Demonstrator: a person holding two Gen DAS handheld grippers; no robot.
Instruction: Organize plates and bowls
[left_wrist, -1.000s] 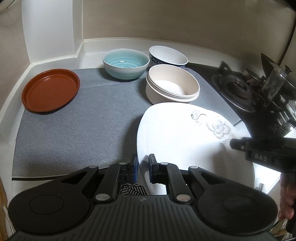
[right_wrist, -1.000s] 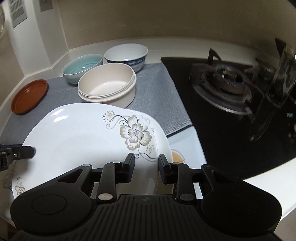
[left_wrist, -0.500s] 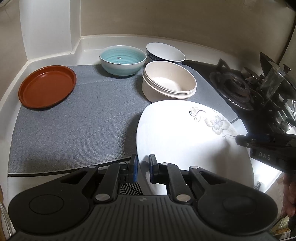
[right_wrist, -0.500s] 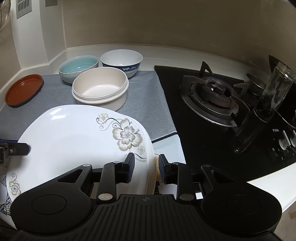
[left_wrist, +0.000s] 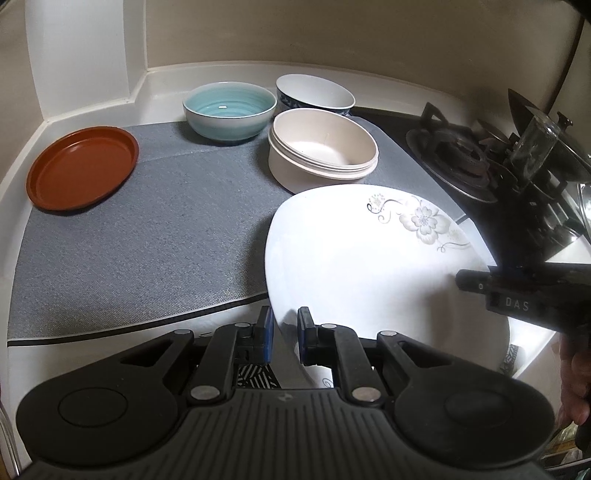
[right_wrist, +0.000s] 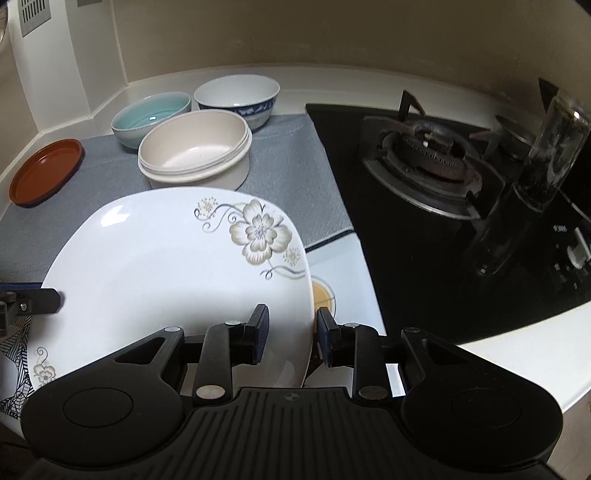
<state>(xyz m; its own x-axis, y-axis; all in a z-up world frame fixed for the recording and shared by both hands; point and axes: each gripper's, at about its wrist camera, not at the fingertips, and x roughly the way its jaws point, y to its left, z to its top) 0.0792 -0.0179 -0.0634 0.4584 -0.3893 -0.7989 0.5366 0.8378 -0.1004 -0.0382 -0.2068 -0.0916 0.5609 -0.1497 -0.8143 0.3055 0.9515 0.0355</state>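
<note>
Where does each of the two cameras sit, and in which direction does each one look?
Left wrist: sits on the left gripper, looking down over the grey mat toward the brown plate and bowls; its own fingers grip the white floral plate; the right gripper and a hand show at right.
Right wrist: sits on the right gripper, looking down toward the stove; the left gripper shows at left.
Shared: floral plate, brown plate, three bowls, mat, stove.
</note>
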